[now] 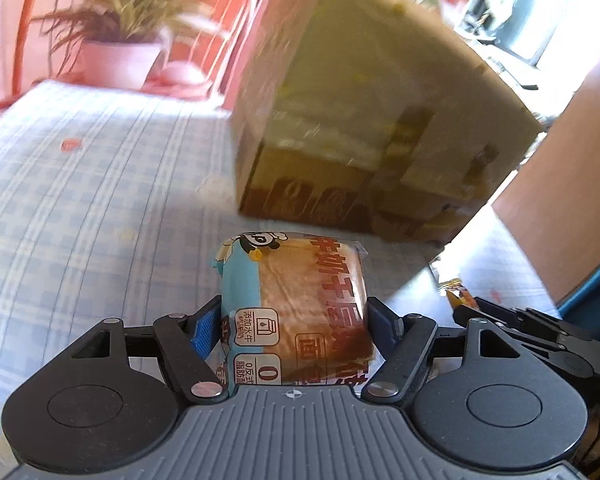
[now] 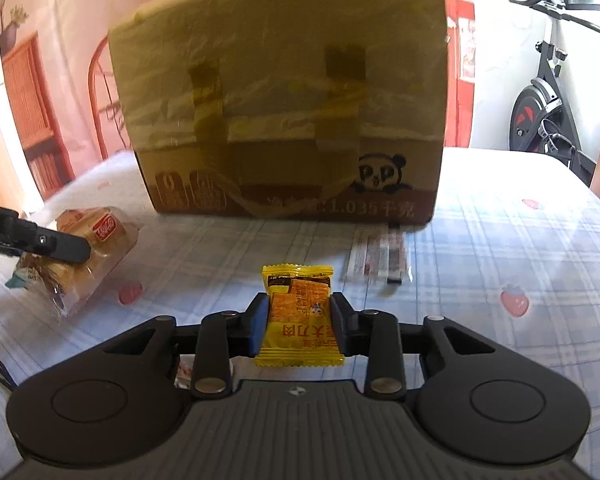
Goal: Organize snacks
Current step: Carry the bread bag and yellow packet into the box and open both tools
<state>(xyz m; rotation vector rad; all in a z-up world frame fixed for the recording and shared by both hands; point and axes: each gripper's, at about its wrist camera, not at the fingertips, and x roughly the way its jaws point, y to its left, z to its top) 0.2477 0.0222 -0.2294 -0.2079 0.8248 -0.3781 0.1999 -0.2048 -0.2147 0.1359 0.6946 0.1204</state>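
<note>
My left gripper [image 1: 294, 322] is shut on a wrapped bread packet [image 1: 300, 308] with blue and brown print, held above the checked tablecloth in front of a cardboard snack box [image 1: 364, 120]. My right gripper [image 2: 299, 322] is shut on a small yellow cracker packet [image 2: 299, 316] and faces the same box [image 2: 284, 92], which has a panda drawing. In the right wrist view the left gripper's finger [image 2: 56, 246] shows at the left, against the bread packet [image 2: 88, 248]. In the left wrist view the right gripper's finger [image 1: 512, 320] shows at the right with the yellow packet's edge [image 1: 456, 290].
A flat clear packet [image 2: 378, 258] lies on the cloth just in front of the box. A potted plant [image 1: 120, 40] and a red chair stand behind the table at the left. An exercise bike [image 2: 548, 96] stands at the right. A person's forearm [image 1: 560, 200] is at the right.
</note>
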